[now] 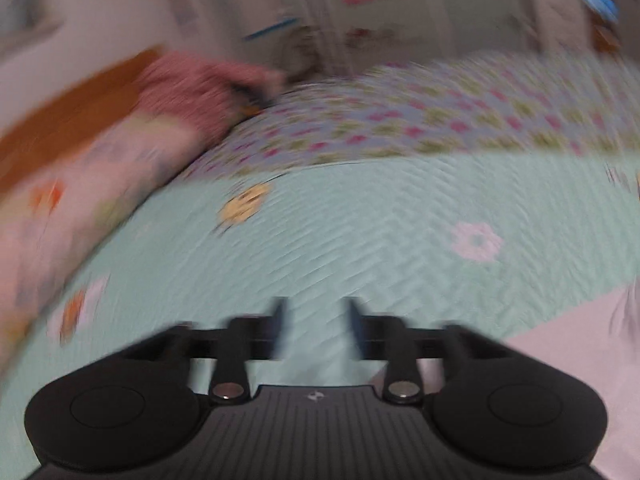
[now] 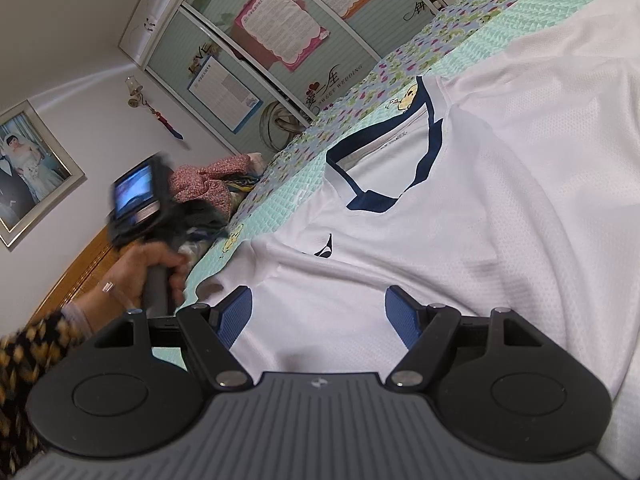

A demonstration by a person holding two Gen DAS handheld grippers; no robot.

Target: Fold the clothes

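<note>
Left wrist view only: a blurred stretch of mint-green quilted bedspread (image 1: pixel 360 216) with flower patches is shown; only a pale corner of cloth at the lower right is seen, too blurred to be identified.
Right wrist view only: the white mesh sports shirt with a navy V-collar (image 2: pixel 460 240) is shown spread on the bed, along with a mint-panelled wardrobe (image 2: pixel 248 40) and a framed photograph (image 2: pixel 28 168) on the wall.
Shared: a heap of reddish patterned clothes (image 1: pixel 200 84) is seen at the bed's far side in both views.
Count: one white shirt, one heap, two grippers, one hand (image 2: pixel 156 264) with a patterned sleeve.
Shirt axis: the collar is pointed away from the right gripper toward the bed's far edge; the long axis is run from the fingers up to the collar.
Left gripper (image 1: pixel 316 320): fingers are set apart, with nothing between them, above the bedspread.
Right gripper (image 2: pixel 316 312): blue pads (image 2: pixel 236 312) are spread wide, with the shirt's front lying between them; whether the cloth is touched cannot be told.
</note>
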